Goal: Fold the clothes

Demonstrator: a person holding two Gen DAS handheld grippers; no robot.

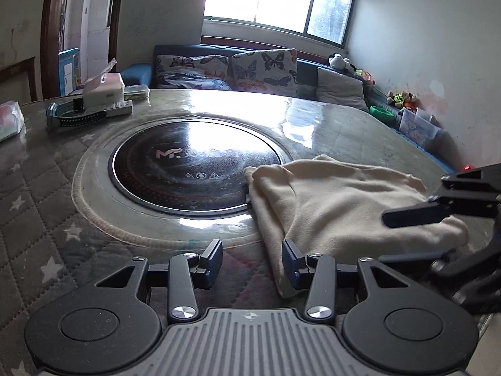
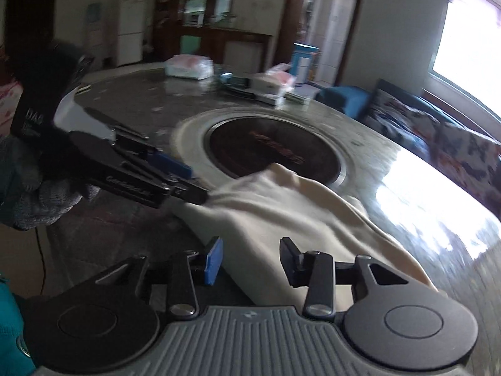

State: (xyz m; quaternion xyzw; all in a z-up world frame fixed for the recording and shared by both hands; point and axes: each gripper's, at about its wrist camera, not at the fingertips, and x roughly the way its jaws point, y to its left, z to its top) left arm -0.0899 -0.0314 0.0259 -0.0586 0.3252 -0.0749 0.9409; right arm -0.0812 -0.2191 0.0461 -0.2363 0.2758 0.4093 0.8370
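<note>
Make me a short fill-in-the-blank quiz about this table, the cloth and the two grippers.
1. The cloth lying on the table is ____ in colour.
2. The far corner of the cloth overlaps the round black ____ set in the middle of the table.
3. The fingers of the left gripper are ____, with nothing between them.
4. The pillows beyond the table are printed with ____.

Missing words: cream; cooktop; open; butterflies

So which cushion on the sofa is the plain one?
The grey cushion at the right end; the two butterfly cushions to its left are both patterned.
</note>
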